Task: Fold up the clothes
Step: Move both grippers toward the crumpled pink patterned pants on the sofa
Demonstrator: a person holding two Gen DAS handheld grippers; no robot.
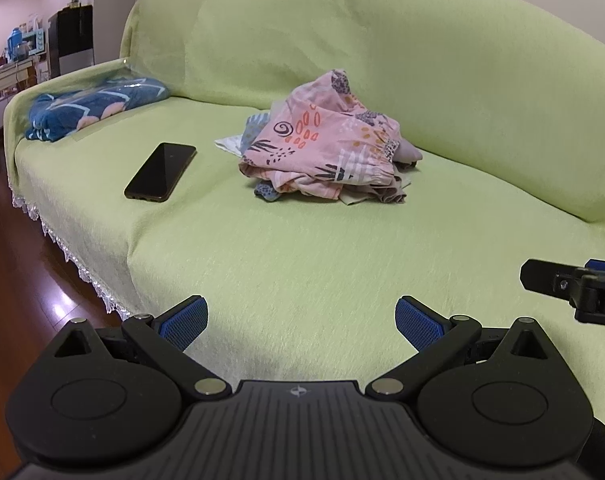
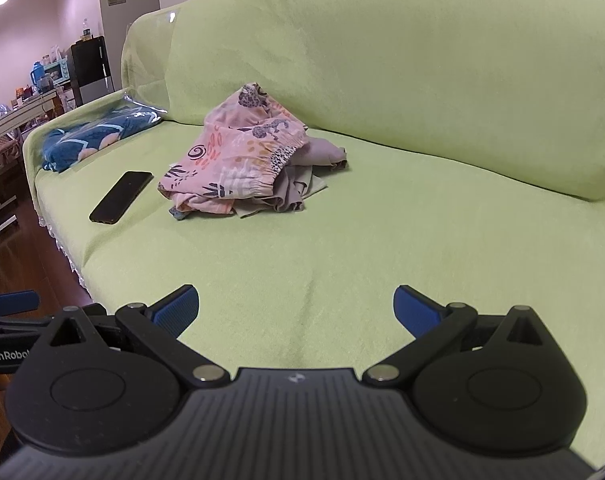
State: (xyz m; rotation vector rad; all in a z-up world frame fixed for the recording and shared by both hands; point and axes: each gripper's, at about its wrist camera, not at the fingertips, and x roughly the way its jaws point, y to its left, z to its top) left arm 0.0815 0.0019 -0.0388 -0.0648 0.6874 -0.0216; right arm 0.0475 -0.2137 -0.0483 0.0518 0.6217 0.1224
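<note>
Left wrist view: both sets of fingers spread wide and empty, left gripper (image 1: 301, 322) and right gripper (image 2: 296, 310), facing the crumpled pink garment (image 1: 322, 148) at 12 o'clock, which looks soft, light and limp, likely best pinched at its gathered hem.

A sofa (image 1: 342, 264) draped in a pale green cover, with a white lace trim along its front edge. On the seat, ahead of both grippers, lies a crumpled pink patterned garment (image 1: 322, 152). Just left of it lies a black phone (image 1: 160, 172), face up. Farther left, against the armrest, rests a blue patterned bundle (image 1: 98, 106) in clear plastic.
</note>
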